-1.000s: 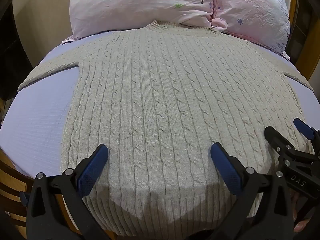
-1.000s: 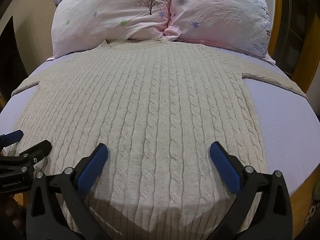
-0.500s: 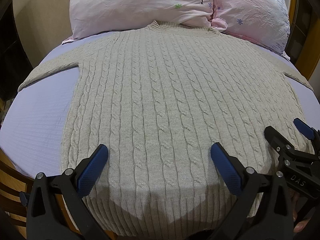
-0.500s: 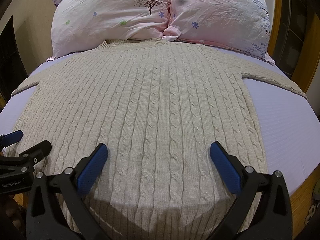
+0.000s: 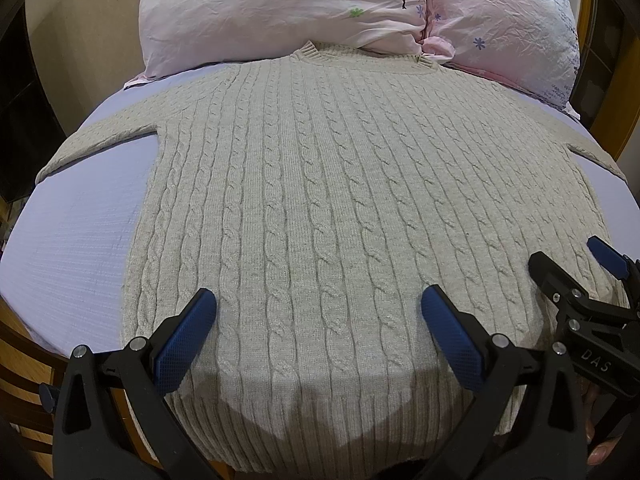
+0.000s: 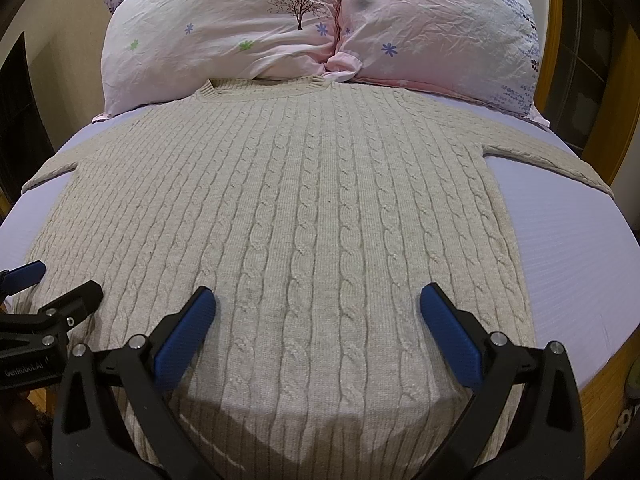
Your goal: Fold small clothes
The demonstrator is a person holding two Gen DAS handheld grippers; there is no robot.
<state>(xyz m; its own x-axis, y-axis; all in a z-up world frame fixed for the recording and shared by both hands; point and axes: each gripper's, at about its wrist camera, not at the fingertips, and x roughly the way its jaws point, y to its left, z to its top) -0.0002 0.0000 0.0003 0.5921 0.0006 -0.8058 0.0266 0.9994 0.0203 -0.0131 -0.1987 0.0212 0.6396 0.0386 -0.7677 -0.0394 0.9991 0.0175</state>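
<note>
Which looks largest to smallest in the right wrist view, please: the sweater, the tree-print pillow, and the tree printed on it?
1. Cable-knit sweater, though it lies nearest the camera
2. Tree-print pillow
3. Printed tree

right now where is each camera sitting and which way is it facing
Left wrist: sits on the left gripper at the sweater's hem, looking up the sweater toward the pillows; its own open jaws show, with the right gripper at the right edge.
Right wrist: sits on the right gripper, facing the same way; its own open jaws show, with the left gripper at the left edge.
Shared: sweater, pillows and lilac bedsheet.
</note>
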